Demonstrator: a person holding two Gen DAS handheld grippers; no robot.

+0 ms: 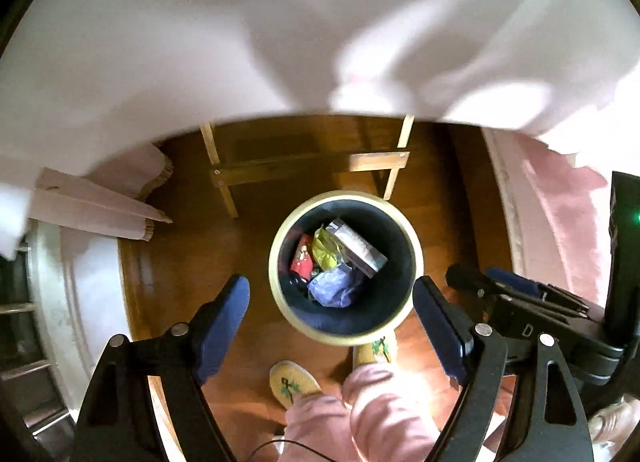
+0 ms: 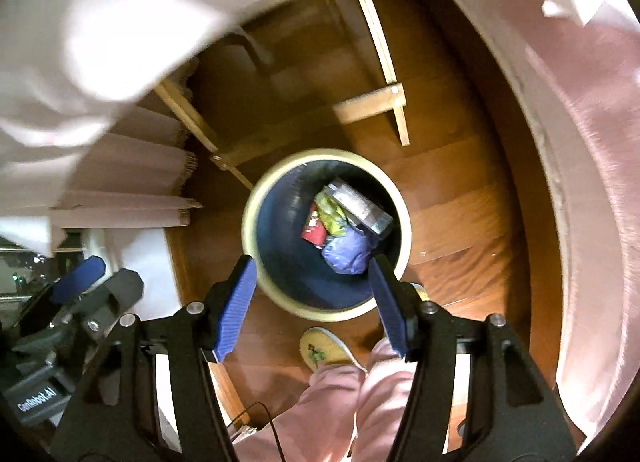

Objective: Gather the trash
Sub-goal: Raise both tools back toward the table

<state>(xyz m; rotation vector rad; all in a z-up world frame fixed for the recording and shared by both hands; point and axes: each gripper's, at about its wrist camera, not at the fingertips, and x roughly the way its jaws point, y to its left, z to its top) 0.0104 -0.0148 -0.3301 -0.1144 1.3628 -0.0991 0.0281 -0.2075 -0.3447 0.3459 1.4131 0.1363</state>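
One round trash bin stands on the wood floor below your two grippers, just ahead of your two slippers. Four pieces of trash lie inside it: one silver box, one purple wad, one yellow-green wrapper, one red packet. Your left gripper and right gripper both hang spread apart and empty.

dim warm light; blown-out blurred white cloth; fisheye-bent edges
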